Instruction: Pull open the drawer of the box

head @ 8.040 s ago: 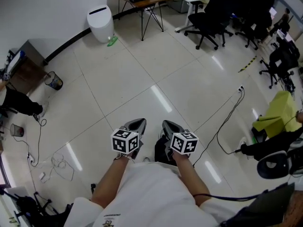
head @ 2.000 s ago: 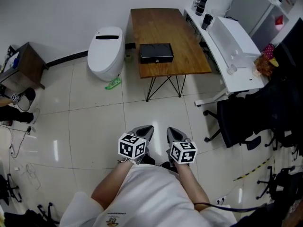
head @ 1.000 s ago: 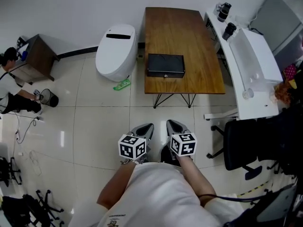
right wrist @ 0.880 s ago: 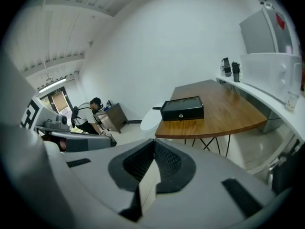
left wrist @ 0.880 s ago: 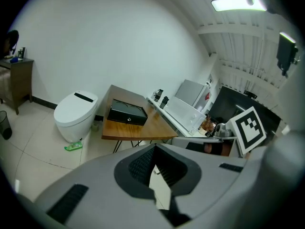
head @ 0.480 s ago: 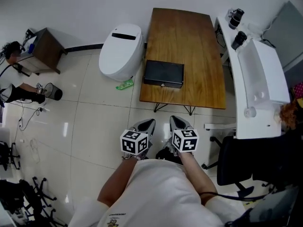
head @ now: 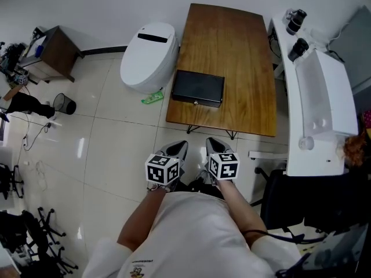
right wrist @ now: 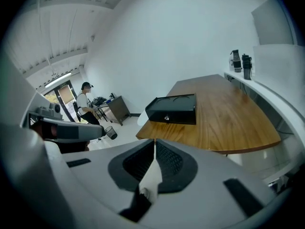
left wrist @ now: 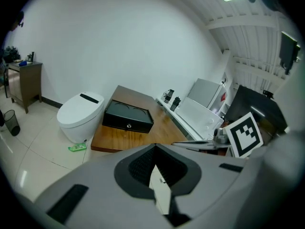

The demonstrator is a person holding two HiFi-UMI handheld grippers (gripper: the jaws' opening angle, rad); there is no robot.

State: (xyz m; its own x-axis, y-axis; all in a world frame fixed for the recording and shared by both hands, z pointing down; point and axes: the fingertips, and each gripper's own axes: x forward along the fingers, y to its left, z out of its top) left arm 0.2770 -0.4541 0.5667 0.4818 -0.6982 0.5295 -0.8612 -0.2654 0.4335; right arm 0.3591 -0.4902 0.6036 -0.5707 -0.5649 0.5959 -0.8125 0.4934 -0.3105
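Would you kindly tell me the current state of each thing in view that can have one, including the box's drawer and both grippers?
Black flat metal box on the brown wooden table: drawer shut, nothing touching it.
Left gripper: jaws shut, empty, short of the table.
Right gripper: jaws shut, empty, short of the table.
White toilet: lid down.

A white short-sleeved T-shirt (head: pixel 191 230) bears a small dark-and-yellow print. The grey left claw (head: pixel 180 146) and right claw (head: pixel 212 143) each carry a black-and-white marker cube (head: pixel 162 169). Dark ribbed pads (left wrist: pixel 138 168) line the jaws. A black cable (head: pixel 266 232) runs beside the right arm.
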